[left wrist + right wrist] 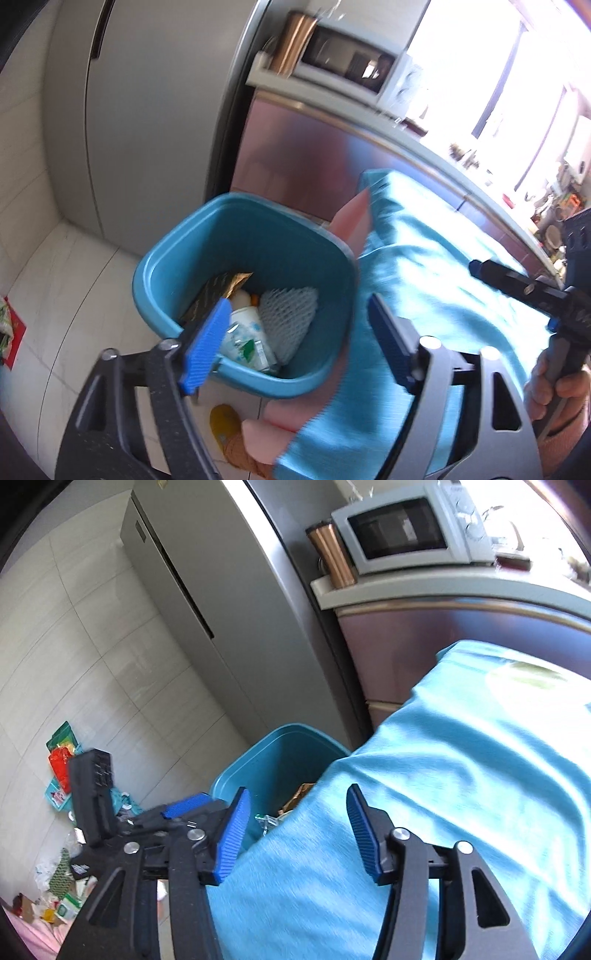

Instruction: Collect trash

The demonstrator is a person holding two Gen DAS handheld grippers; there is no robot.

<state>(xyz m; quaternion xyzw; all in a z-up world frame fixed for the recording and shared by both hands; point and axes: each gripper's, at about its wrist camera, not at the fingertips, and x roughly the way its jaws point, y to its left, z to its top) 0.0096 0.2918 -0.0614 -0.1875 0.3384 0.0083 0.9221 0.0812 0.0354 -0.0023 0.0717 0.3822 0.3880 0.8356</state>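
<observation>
A blue plastic bin (207, 236) stands on the floor by the fridge; it also shows in the right wrist view (280, 753). Inside lie a dark and gold wrapper (218, 291), a white bottle (245, 325) and white foam netting (288, 317). My left gripper (295, 343) is open and empty just above the bin's near rim. My right gripper (295, 834) is open and empty, held over a person's light blue clothing (443, 775) beside the bin. Loose trash (61, 760) lies scattered on the floor at the left.
A tall grey fridge (147, 110) stands behind the bin. A microwave (402, 528) sits on a counter (443, 587) above reddish cabinets (295, 147). More wrappers (55, 893) lie on the floor at the lower left. The tiled floor (62, 280) spreads left of the bin.
</observation>
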